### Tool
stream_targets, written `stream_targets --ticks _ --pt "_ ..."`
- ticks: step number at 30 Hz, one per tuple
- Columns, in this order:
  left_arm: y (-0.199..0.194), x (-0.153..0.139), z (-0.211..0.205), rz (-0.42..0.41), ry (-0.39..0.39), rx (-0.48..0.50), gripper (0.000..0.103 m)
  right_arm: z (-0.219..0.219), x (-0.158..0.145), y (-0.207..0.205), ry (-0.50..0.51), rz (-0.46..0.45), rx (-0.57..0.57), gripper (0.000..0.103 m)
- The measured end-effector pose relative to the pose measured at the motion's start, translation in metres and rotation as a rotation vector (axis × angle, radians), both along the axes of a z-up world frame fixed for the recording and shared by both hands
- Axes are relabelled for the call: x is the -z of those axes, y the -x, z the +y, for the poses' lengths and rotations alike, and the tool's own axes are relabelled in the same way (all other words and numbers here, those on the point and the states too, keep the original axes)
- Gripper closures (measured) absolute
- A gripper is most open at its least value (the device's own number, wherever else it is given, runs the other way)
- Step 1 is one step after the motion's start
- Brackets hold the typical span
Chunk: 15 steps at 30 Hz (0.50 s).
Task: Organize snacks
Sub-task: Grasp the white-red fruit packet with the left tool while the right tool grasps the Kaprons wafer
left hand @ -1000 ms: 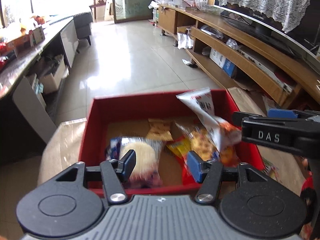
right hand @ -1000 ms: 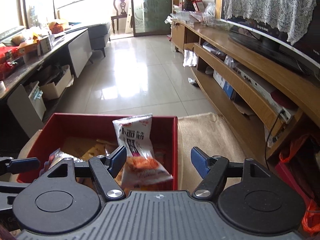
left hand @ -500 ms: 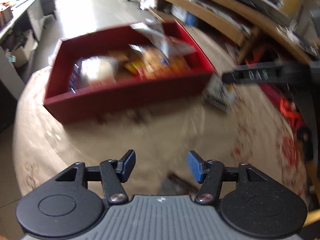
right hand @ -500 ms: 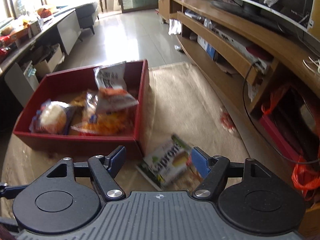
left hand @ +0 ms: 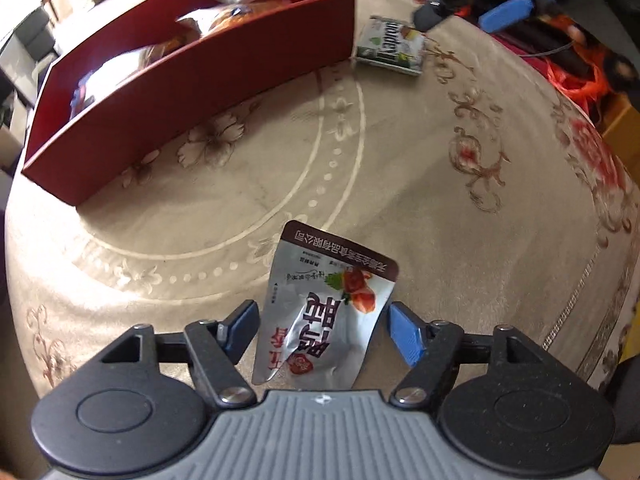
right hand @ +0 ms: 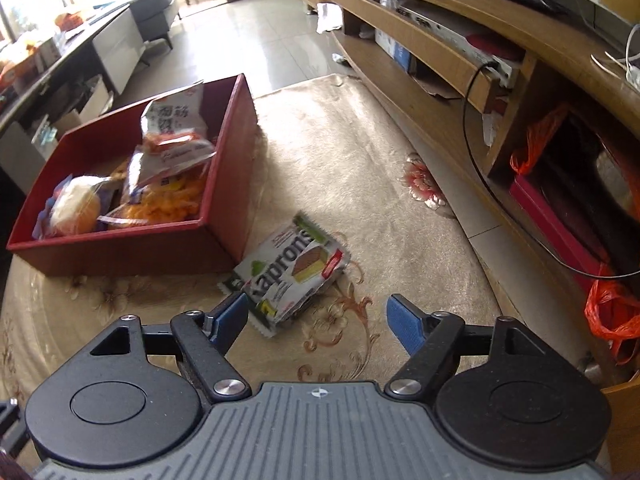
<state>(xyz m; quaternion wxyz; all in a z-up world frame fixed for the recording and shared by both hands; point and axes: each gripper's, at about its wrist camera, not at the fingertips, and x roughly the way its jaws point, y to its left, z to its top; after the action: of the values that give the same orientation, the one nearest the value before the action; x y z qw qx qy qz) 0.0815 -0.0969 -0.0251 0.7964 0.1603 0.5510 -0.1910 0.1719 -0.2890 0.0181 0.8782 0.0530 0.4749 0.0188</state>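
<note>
Both pairs of jaws are opening, and neither presses on anything. Between the blue pads of the left gripper lies a silver snack pouch with a brown top band, flat on the beige floral tablecloth, its lower end cut off by the gripper body; a narrow gap shows on each side. The right gripper hangs over a green-and-white wafer packet, whose near corner reaches in beside the left pad while the right pad stands clear. That packet lies just beside the near right corner of the red box; the pouch lies well in front of the box. Inside the box, a round bun in its wrapper and orange crisp bags overlap, their labels blurred. In the left view, the box's contents are a glare.
</note>
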Motion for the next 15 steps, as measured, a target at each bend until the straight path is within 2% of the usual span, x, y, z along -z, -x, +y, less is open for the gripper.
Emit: stream_targets --ticks 1,4,11,15 --pt "0.002 0.000 0.000 0.003 0.010 0.000 0.046 -0.001 0.001 -0.003 -0.004 0.004 0.005 0.021" --pt "0.004 -0.003 0.000 0.002 0.025 -0.002 0.055 0.000 0.007 -0.013 -0.034 0.022 0.028 0.021" --pt "0.007 -0.009 0.003 0.019 0.074 -0.020 0.056 0.033 0.021 -0.035 -0.023 0.038 0.029 0.022" --pt "0.006 -0.008 0.005 0.064 0.103 -0.021 0.056 0.048 0.031 -0.045 0.060 0.041 0.032 0.025"
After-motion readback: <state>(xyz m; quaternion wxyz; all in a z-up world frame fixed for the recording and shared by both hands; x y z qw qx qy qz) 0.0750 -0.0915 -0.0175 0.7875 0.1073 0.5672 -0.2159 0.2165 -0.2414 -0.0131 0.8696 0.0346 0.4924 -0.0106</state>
